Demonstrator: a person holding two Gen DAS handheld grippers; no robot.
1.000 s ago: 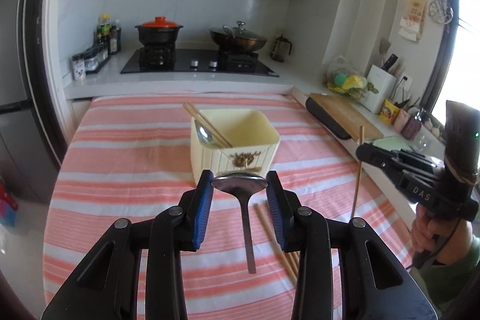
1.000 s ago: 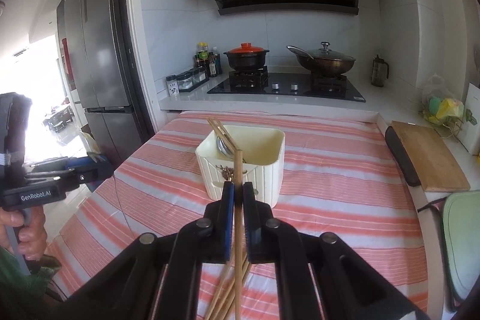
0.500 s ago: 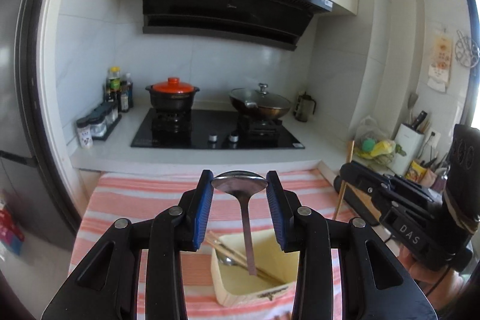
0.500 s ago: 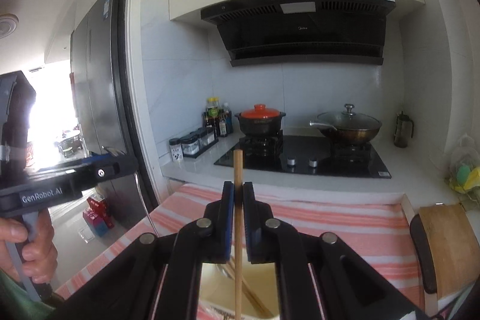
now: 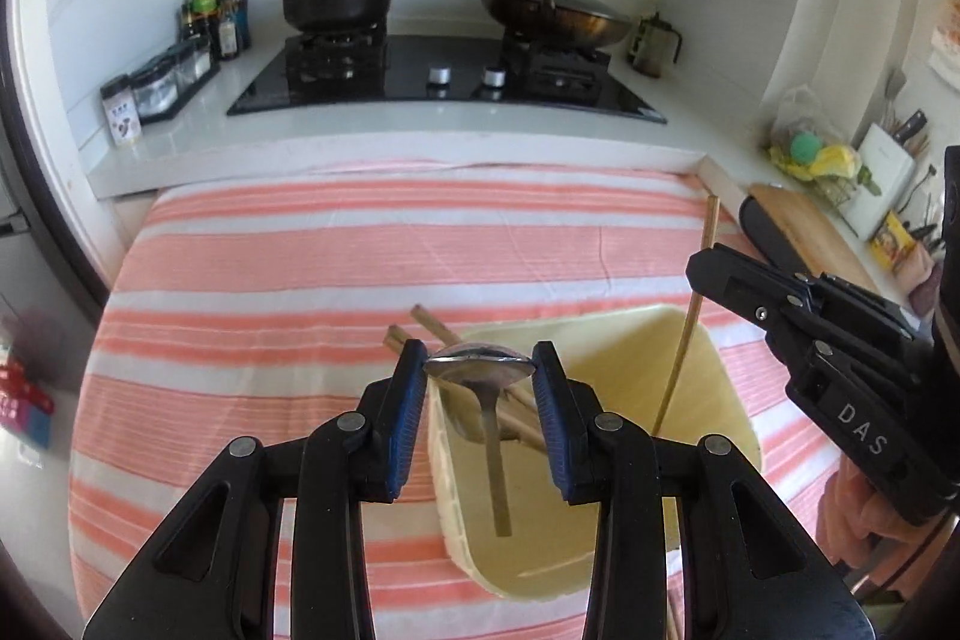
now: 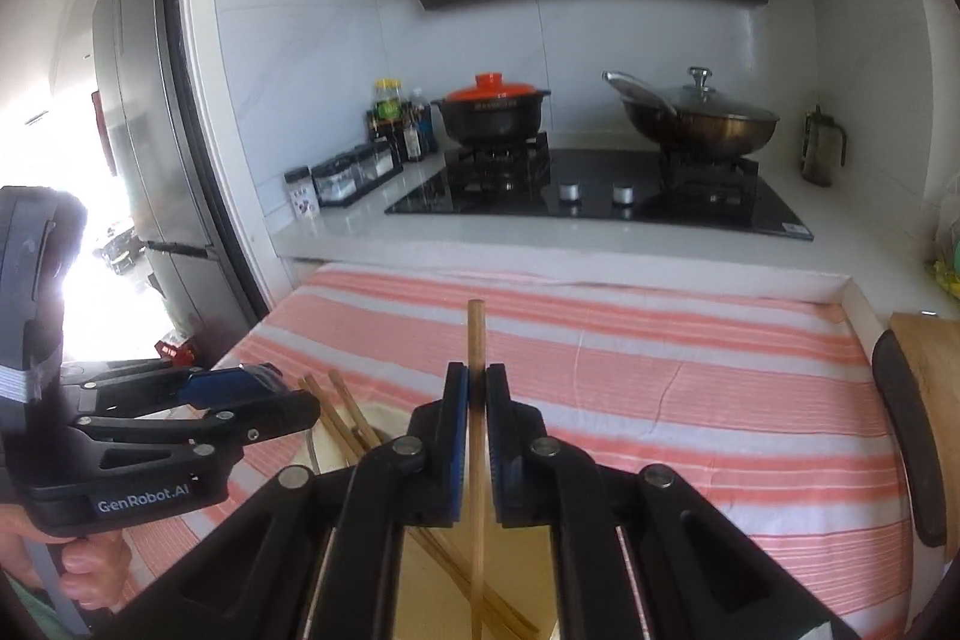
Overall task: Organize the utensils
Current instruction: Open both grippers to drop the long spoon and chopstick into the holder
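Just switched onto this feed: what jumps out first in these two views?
The left gripper clamps a metal spoon by its bowl, handle hanging over the cream bin on the striped tablecloth. The right gripper pinches one upright chopstick above the same bin, where more chopsticks already lean.

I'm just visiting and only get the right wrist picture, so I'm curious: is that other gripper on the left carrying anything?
Observer: Yes. The left gripper pinches a metal spoon by its bowl, handle hanging down.
Operator: Hanging over what?
Observer: Over a cream container with chopsticks leaning inside.
Operator: Where does my stick's lower end go?
Observer: Your held chopstick slants down towards that container's opening.
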